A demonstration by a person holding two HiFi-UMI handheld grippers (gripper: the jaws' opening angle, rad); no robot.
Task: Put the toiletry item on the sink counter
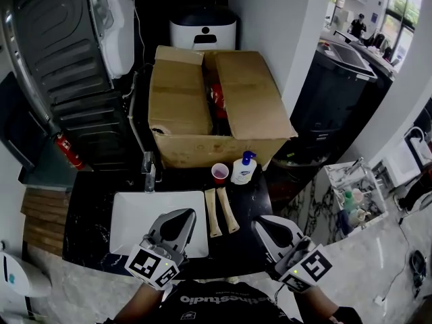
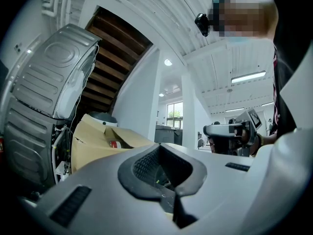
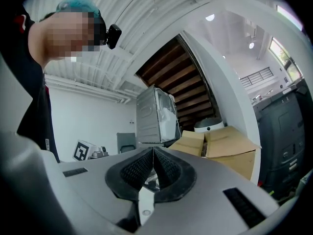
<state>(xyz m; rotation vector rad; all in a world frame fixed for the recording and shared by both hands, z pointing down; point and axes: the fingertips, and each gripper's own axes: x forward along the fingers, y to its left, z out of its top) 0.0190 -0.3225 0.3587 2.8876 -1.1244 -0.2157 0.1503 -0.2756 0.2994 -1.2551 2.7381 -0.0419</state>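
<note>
Both grippers hover low over the near edge of the dark marbled counter, each with its jaws pressed fully together and nothing between them: the left gripper sits above the near right corner of the white rectangular sink basin, and the right gripper hangs at three o'clock from it, well apart, over bare dark stone. Seen along its own jaws, the left gripper shows its black ribbed pads closed into a single seam, and the right gripper shows the same, both pointing about level towards the far wall. The toiletry item, a squat white plastic pump bottle with a blue pump head, stands upright on the counter at roughly twelve o'clock from the right gripper, clear of both grippers. Its body is pale with a bluish printed patch too small to read, and its nozzle points up and to the right. A small red cup stands just beside it at nine o'clock. An open brown cardboard box rises right behind the bottle at twelve o'clock; whether they touch cannot be told. Two tan wooden sticks lie side by side at seven o'clock from the bottle, between the basin and the right gripper. A metal tap stands at the basin's far edge.
</note>
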